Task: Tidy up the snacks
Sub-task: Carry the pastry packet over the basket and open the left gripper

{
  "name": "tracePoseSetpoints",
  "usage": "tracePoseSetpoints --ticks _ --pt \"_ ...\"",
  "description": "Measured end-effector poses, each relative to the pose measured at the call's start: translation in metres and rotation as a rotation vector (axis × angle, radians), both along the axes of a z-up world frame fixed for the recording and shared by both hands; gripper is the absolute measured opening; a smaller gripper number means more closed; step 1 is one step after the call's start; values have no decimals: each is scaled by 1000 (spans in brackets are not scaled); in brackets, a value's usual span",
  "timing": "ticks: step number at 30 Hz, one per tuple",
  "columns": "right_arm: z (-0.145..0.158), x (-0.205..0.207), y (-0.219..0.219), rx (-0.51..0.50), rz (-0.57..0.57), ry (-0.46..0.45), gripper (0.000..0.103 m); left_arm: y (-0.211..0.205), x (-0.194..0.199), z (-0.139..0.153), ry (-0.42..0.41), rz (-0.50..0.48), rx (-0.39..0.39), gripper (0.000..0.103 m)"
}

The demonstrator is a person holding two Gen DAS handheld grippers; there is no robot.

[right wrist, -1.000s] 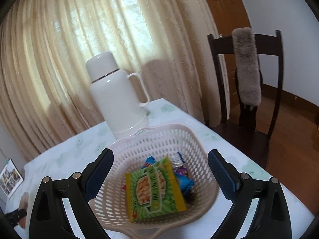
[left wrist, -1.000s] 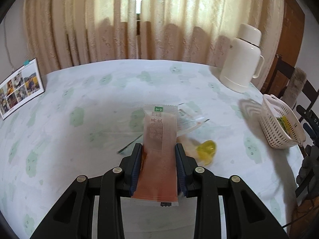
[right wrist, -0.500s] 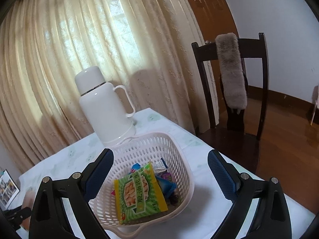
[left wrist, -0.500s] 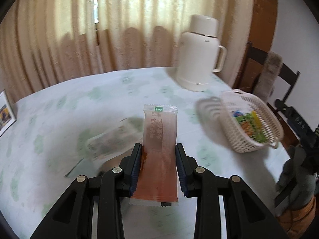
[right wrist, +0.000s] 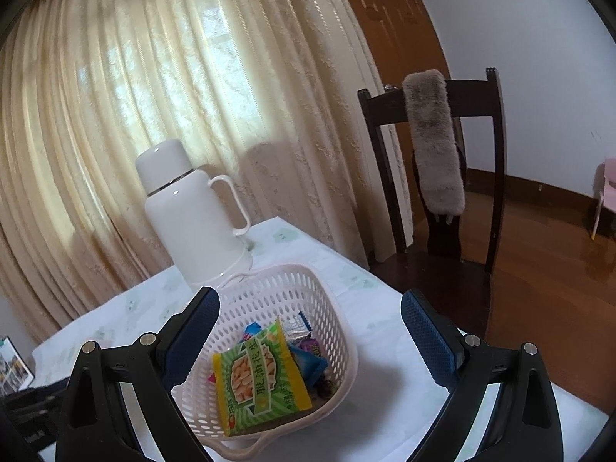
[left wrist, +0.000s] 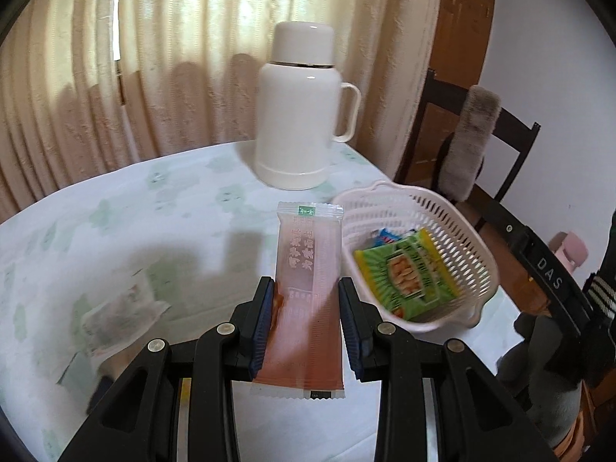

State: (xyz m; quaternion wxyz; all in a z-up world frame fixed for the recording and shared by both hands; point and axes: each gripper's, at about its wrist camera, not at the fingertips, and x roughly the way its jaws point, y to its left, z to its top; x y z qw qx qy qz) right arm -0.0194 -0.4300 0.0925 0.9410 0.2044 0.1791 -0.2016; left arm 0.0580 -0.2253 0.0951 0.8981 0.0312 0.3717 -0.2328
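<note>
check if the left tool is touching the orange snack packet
Touching. The left wrist view shows the left tool with both pads pressed against the sides of the orange snack packet.

white basket, green packet, orange wrapper

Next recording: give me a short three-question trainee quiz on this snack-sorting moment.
1. True or false: the left gripper is clamped on an orange snack packet.
2. Which item lies on top in the white basket? A) green snack bag B) banana C) soda can
3. Fill in: the right gripper has its jaws ____ with nothing between them.

Key: 1 true; 2 A; 3 open.
</note>
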Motion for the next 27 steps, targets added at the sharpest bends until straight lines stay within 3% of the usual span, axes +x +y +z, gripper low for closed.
tracePoseSetpoints --ticks 18,20,22,23,27 --pt "6 -17 -9 61 -52 -71 95 -58 27 -15 85 -94 -85 31" --pt "5 -17 -9 63 -49 -69 95 -59 29 -16 92 -96 -105 36" --pt "6 -17 -9 64 -47 -67 95 -59 29 -16 103 -107 -148 63" --pt "6 -17 -9 64 -46 -67 95 -57 29 -15 102 -107 -162 69" --pt "5 -16 -9 67 -46 -63 95 -50 26 -9 79 -86 -167 73"
